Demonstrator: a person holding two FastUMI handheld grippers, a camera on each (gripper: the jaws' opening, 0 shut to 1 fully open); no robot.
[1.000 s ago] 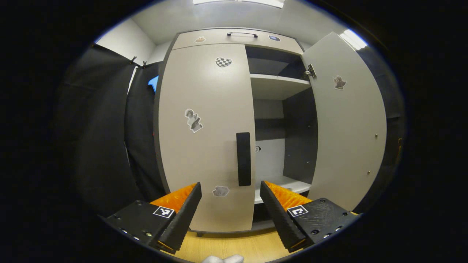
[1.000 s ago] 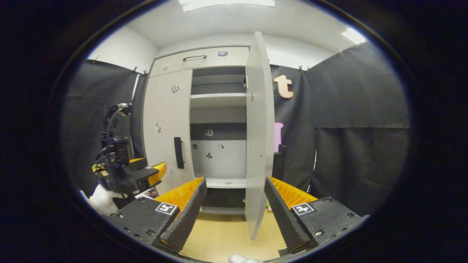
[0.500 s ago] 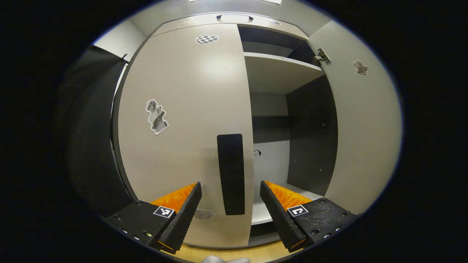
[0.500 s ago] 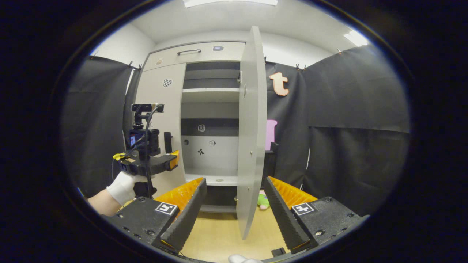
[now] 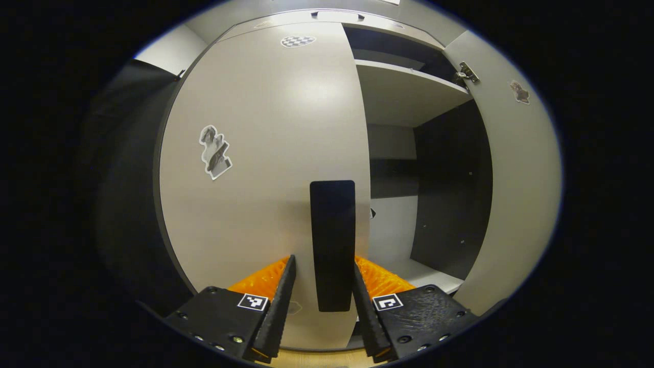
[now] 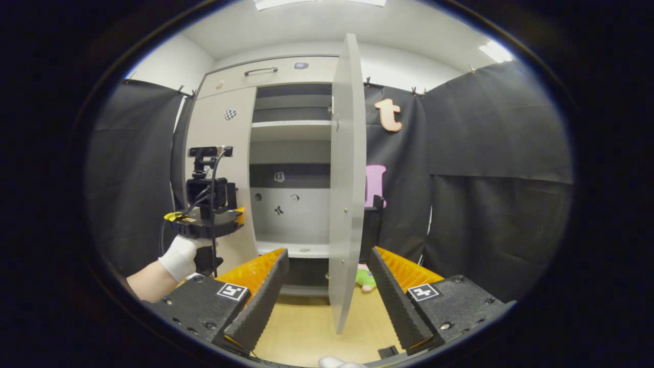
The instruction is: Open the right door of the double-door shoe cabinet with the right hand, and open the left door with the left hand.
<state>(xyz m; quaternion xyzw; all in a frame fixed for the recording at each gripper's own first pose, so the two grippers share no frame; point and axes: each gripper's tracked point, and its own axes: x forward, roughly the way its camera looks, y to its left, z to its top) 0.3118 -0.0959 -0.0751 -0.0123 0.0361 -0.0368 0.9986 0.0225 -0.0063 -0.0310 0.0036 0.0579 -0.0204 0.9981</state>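
Note:
The pale grey shoe cabinet's left door [image 5: 265, 153] is closed and bears a tall black handle [image 5: 332, 245] near its right edge. My left gripper [image 5: 323, 258] straddles the lower part of that handle; its jaws are narrow but still open, the right finger touching the handle's edge and a sliver of door showing beside the left finger. The right door [image 5: 516, 179] stands swung wide open. In the right gripper view that right door [image 6: 347, 179] shows edge-on, farther off than my right gripper [image 6: 327, 301], which is open and holds nothing. The left gripper [image 6: 214, 222] appears there at the left door [image 6: 217, 128].
Bare shelves [image 6: 291, 130] show inside the open right half. A green toy [image 6: 365, 278] lies on the wooden floor [image 6: 306, 332] behind the open door. A white-gloved hand [image 6: 181, 253] holds the left gripper. Black cloth walls close in both sides.
My left gripper moved up to the left door and its fingers narrowed around the black handle. The right gripper stayed open and almost still; the right door has barely moved.

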